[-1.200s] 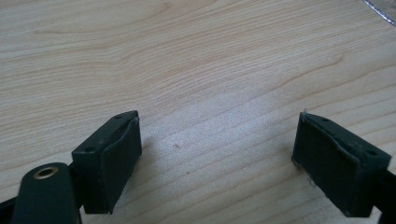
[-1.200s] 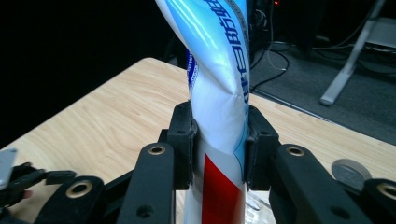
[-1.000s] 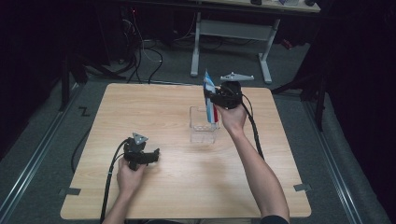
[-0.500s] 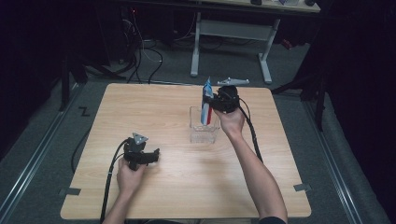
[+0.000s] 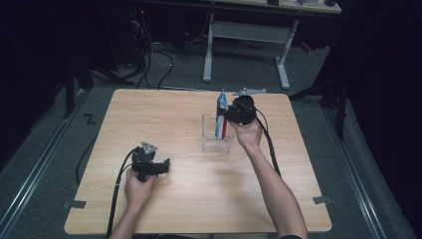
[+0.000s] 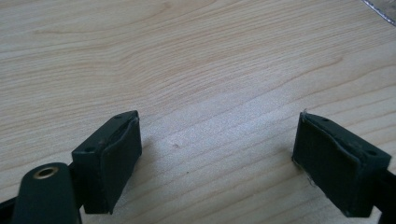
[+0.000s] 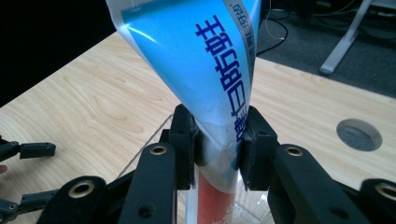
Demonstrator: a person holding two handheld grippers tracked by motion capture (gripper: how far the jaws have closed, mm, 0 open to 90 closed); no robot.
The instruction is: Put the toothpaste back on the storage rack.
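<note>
Left of the clear container (image 5: 217,135), the left hand-held gripper (image 5: 149,167) is rested on the surface (image 5: 164,119), jaws wide and empty. Inside the container, the toothpaste tube (image 7: 210,60) is clamped upright by the right hand-held gripper (image 5: 228,115); a skewed lift could tip the light container.

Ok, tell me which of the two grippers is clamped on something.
The right gripper, held above the clear container: its jaws pinch the blue toothpaste tube upright. The left gripper is open, with bare wooden table between its jaws.
</note>
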